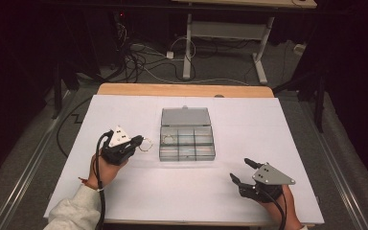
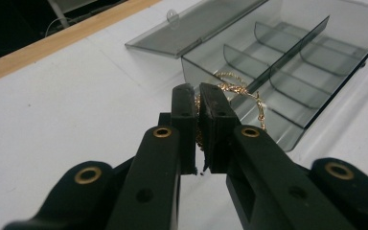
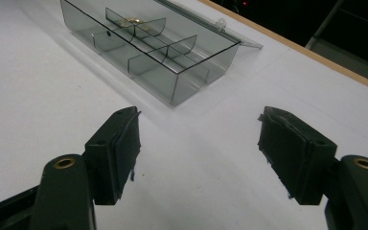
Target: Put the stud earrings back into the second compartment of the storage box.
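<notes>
Centrally, the left gripper [image 2: 199,96] is clamped on a gold chain [image 2: 235,91], partly hidden behind its jaws, left of the open box [image 1: 187,141]. Lower right, the right gripper [image 1: 243,171] is spread wide above the table [image 1: 268,124].

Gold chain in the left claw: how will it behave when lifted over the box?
The gold chain is probably floppy: it hangs in loose loops from the shut left claw. Likely light, since fine links show. It may snag a divider in the organizer box, as the loops dangle just beside its wall.
</notes>
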Available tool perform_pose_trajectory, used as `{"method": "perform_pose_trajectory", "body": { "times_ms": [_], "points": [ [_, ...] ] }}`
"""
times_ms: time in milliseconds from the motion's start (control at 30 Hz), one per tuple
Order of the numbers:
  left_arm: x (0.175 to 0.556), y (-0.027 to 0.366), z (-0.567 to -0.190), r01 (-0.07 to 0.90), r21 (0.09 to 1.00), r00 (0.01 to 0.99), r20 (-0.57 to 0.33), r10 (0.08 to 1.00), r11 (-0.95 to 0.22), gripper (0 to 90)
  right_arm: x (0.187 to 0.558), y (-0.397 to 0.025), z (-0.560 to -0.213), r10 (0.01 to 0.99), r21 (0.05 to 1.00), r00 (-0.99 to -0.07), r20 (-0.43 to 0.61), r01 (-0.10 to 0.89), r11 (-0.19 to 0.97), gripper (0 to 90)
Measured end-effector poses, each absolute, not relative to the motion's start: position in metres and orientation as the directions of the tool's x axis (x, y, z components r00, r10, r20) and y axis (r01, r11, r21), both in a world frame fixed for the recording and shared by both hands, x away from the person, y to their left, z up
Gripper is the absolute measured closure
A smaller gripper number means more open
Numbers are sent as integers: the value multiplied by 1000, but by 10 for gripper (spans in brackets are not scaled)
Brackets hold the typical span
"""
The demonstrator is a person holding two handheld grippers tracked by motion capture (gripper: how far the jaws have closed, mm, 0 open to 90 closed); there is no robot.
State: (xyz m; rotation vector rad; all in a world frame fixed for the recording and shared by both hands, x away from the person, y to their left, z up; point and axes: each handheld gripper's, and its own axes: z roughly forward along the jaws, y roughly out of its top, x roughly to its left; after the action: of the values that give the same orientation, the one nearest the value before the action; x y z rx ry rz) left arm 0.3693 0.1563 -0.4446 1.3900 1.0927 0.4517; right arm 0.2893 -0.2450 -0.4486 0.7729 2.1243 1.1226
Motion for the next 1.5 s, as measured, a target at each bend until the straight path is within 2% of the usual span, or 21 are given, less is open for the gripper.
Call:
{"method": "perform_pose_trajectory", "body": {
  "times_ms": [467, 1067, 1500],
  "points": [
    [377, 139, -434, 323, 926, 505, -341, 793, 193, 833, 290, -245, -450, 727, 857, -644, -236, 215, 469, 312],
    [400, 108, -438, 362, 917, 515, -344, 785, 164, 833, 291, -243, -451, 724, 853, -648, -235, 221, 474, 312],
    [408, 98, -443, 357, 923, 526, -328, 784, 147, 832, 297, -244, -449, 735, 865, -634, -239, 205, 458, 316]
  ]
}}
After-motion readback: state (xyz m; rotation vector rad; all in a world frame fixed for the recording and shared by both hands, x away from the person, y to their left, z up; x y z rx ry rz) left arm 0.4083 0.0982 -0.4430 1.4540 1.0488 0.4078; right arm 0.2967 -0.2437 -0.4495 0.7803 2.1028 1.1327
